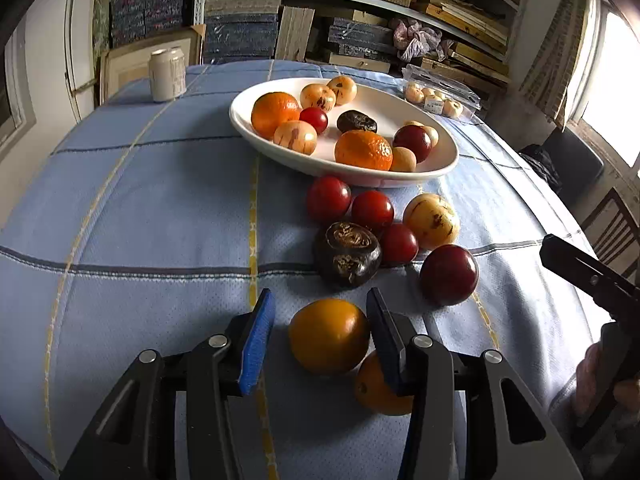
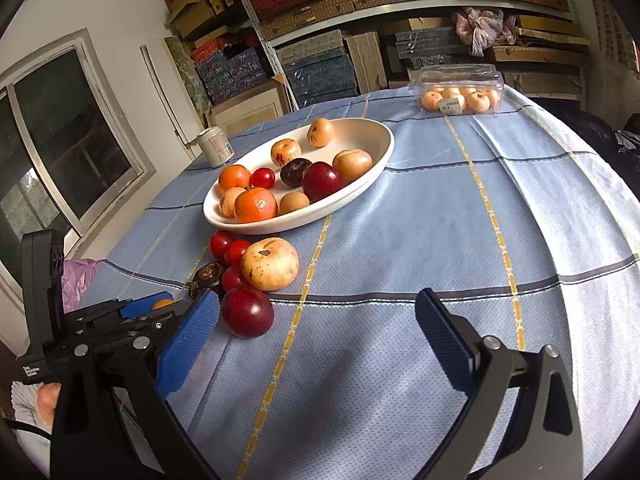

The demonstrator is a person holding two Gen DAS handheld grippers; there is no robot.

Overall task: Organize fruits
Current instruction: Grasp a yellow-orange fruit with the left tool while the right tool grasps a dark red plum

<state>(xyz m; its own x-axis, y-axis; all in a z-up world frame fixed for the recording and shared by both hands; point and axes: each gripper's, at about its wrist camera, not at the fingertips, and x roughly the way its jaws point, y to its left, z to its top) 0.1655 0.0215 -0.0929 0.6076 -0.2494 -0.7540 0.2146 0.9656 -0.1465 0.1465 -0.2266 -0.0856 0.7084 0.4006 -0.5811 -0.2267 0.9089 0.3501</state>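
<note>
Straddling yellow-orange fruit [image 1: 329, 335] | left gripper [image 1: 320, 334] fingers unclenched, right pad touching | right gripper [image 2: 318, 342] released

A white oval dish [image 1: 440, 168] is set far on the blue checked tablecloth and is filled with two mandarins [image 1: 363, 150], pale tan speckled fruits [image 1: 295, 137], a cherry tomato [image 1: 313, 119], a dark plum [image 1: 413, 142] and a dark wrinkled fruit [image 1: 356, 121]. Just near of the dish, three cherry tomatoes [image 1: 329, 198], a large pale speckled fruit [image 1: 431, 221], a dark brown wrinkled fruit [image 1: 346, 254] and a red plum [image 1: 449, 274] are clustered. Nearest, a smooth yellow-orange fruit [image 1: 329, 336] and an orange [image 1: 376, 392] are seen touching.
</note>
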